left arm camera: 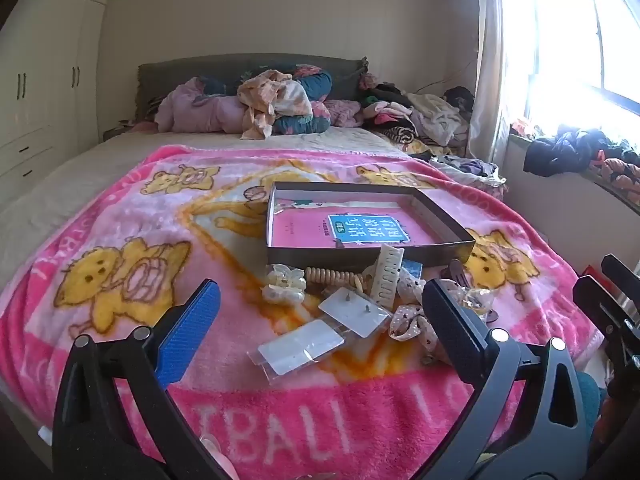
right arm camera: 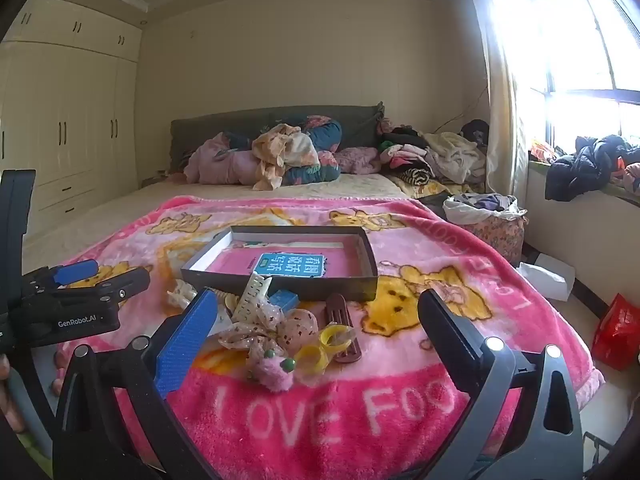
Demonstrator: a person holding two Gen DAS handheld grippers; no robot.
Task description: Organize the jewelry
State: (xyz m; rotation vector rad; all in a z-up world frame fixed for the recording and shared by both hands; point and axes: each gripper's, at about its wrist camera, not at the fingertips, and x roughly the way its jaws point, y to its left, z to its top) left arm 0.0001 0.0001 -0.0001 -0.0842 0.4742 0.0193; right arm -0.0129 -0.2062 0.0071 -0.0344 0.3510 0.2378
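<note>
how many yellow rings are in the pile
2, both at the near right edge of the pile in the right wrist view: one yellow ring beside the brown clip, the other just nearer, by the pink pompom. More may be hidden underneath.

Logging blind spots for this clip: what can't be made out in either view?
- Earring cards, left wrist view: the studs are too small to identify.
- Spiral hair tie, left wrist view: its right end is hidden behind the comb.
- Box, both views: the near wall hides part of its floor.
- Window, both views: glare washes out everything outside.
- Spotted bow, left wrist view: partly hidden by the left gripper's finger.
</note>
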